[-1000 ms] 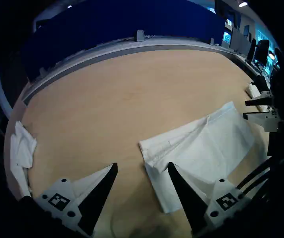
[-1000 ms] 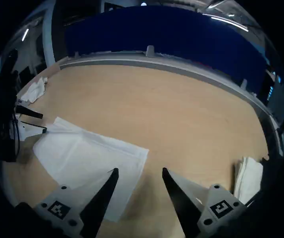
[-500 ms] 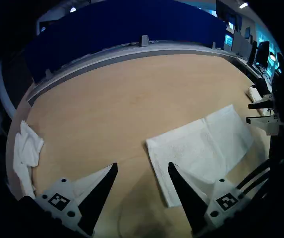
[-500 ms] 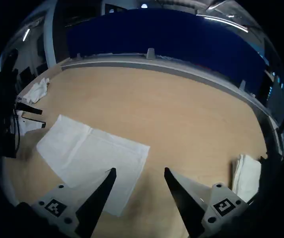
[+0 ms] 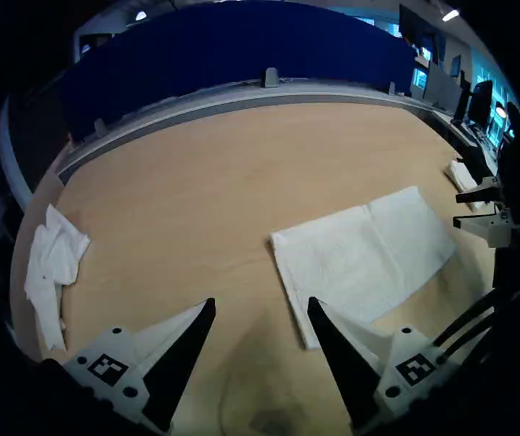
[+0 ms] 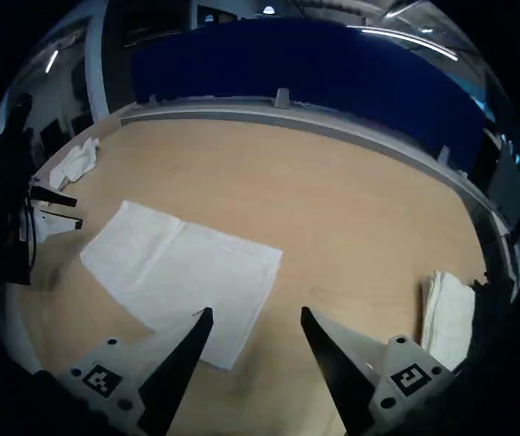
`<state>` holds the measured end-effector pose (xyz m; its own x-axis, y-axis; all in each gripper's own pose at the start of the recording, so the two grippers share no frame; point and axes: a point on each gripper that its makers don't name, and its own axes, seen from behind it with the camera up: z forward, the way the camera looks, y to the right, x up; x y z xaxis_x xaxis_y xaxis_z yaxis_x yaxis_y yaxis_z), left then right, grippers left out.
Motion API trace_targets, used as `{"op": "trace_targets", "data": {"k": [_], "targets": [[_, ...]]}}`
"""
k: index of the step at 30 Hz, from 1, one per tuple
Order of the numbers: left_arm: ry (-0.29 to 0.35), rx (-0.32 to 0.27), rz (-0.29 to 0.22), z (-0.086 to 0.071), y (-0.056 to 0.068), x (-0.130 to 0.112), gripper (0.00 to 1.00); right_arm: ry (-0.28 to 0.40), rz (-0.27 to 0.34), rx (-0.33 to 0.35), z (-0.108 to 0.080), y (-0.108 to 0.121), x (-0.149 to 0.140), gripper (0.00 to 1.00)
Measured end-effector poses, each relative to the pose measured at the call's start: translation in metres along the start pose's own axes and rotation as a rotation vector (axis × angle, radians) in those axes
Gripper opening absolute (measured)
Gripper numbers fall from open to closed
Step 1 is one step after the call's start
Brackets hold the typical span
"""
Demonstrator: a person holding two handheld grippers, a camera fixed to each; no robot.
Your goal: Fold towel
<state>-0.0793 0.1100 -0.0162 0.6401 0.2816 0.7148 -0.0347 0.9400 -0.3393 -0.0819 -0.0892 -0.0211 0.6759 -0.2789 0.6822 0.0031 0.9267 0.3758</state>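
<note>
The towel lies flat on the worktop, one crease across it. The left gripper and right gripper hover at its opposite ends, jaws spread, pinching nothing. A crumpled cloth sits well apart.

On my left tool I see two black wedge-shaped fingers set in pale grey mounts, each with a square black-and-white marker and small dark screws. Black cables loop at four o'clock. My right tool is built alike.
</note>
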Motion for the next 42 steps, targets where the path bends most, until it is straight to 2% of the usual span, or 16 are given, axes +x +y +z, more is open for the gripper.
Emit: {"op": "trace_targets", "data": {"k": [6, 15, 21, 33, 42], "targets": [[-0.010, -0.008, -0.018, -0.012, 0.002, -0.018, 0.94, -0.006, -0.013, 0.010, -0.014, -0.012, -0.012, 0.94], [-0.013, 0.003, -0.043, -0.021, -0.001, -0.030, 0.94, -0.022, -0.019, 0.032, -0.014, -0.023, -0.025, 0.94], [-0.012, 0.020, -0.084, -0.035, -0.007, -0.039, 0.94, -0.038, -0.057, 0.074, -0.014, -0.031, -0.031, 0.92], [-0.034, 0.078, -0.180, -0.073, -0.020, -0.082, 0.94, -0.112, -0.162, 0.171, -0.008, -0.045, -0.055, 0.69], [-0.053, 0.089, -0.218, -0.084, -0.019, -0.103, 0.94, -0.150, -0.191, 0.206, -0.007, -0.048, -0.067, 0.58]]}}
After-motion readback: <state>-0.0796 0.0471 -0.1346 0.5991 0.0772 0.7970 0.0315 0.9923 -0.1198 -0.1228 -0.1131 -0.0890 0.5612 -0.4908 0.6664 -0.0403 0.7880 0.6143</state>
